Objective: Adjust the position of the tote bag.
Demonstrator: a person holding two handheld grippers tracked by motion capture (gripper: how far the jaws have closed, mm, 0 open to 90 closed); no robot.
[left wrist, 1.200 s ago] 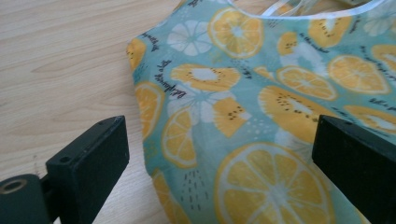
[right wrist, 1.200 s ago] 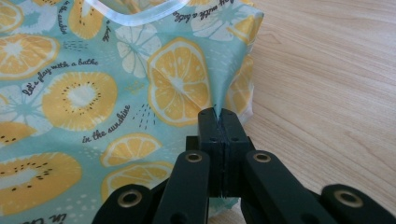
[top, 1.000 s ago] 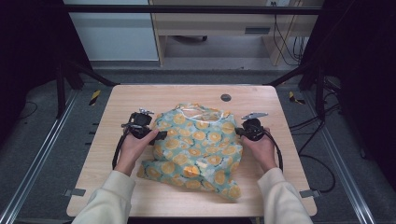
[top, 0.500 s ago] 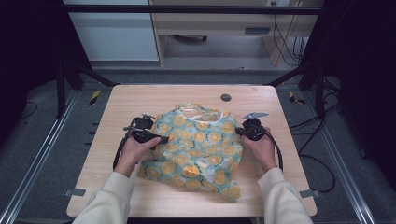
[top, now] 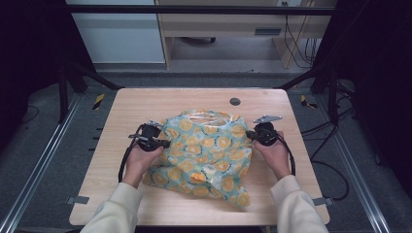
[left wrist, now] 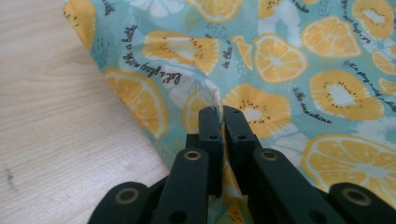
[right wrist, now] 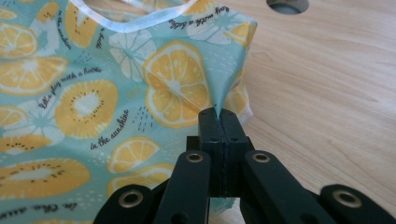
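The left gripper [left wrist: 219,112] has just been closing its jaws, and they now pinch a fold of the citrus-print garment [left wrist: 280,70] between them, near its edge on that side. In the high view this left gripper [top: 163,143] sits at the cloth's left margin, held in the person's left hand [top: 141,160], with a black cable looping back beside the wrist.

The right gripper [right wrist: 219,114] is clamped tight on a raised peak of the same fabric, close to its right edge and just below the white-trimmed neckline. From above, the right gripper [top: 252,136] meets the garment's right side, the right hand [top: 274,153] behind it and a grey plate on top.

The garment [top: 209,150], pale teal with orange and lemon slices and small black script, lies rumpled in the middle of the wooden table [top: 145,104] between the 2 grippers, its lower corner trailing toward the near edge at the right. A small round grommet [top: 235,101] is set in the tabletop beyond the cloth, apart from it
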